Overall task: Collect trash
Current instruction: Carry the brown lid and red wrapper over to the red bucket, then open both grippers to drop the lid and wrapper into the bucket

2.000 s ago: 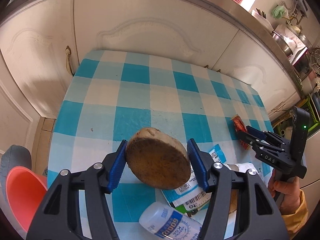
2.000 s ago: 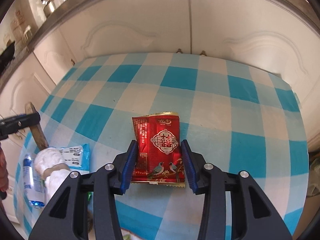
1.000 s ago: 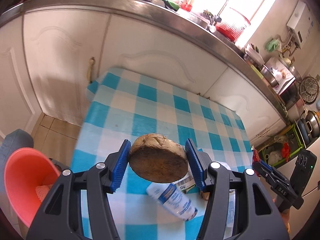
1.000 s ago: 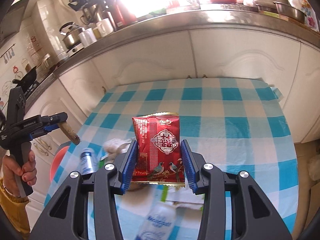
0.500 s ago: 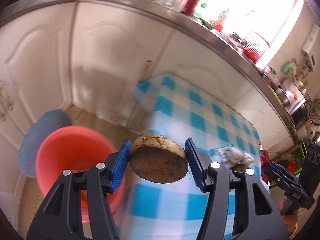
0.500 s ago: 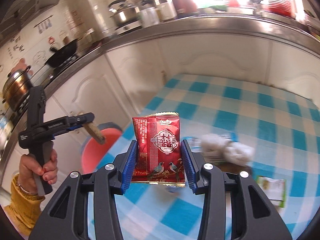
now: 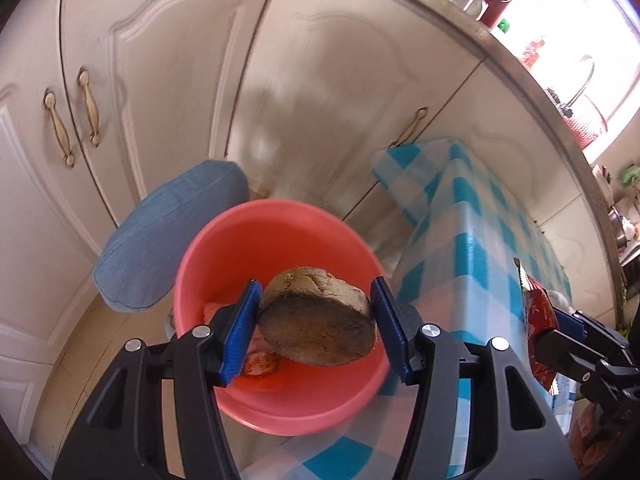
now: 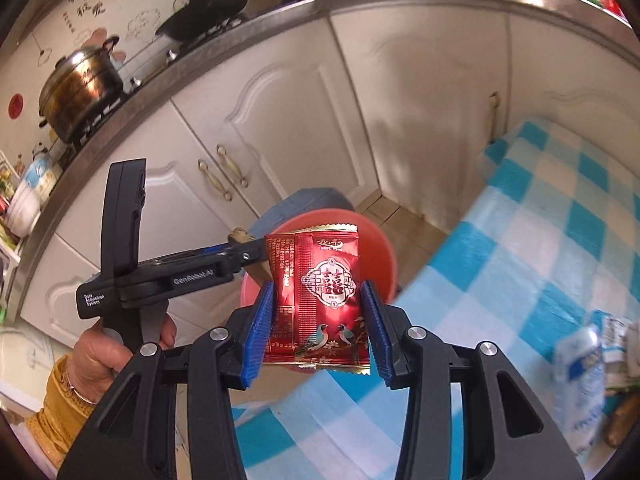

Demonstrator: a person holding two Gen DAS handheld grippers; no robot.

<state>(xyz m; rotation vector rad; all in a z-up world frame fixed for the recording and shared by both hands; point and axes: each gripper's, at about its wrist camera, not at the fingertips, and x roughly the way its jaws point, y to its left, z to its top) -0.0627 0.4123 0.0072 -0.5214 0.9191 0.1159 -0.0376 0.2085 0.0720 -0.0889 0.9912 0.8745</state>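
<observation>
Gripping a brown disc (image 7: 318, 322), the left hand-held gripper (image 7: 316, 330) hangs above the red bucket (image 7: 224, 240).

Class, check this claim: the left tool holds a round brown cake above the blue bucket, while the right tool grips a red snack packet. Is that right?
Not quite: the bucket is pinkish red, not blue; the blue thing beside it is a cushioned stool. The left wrist view shows this. The rest stands: the left tool holds the round brown cake above it, and the right tool grips the red snack packet.
</observation>
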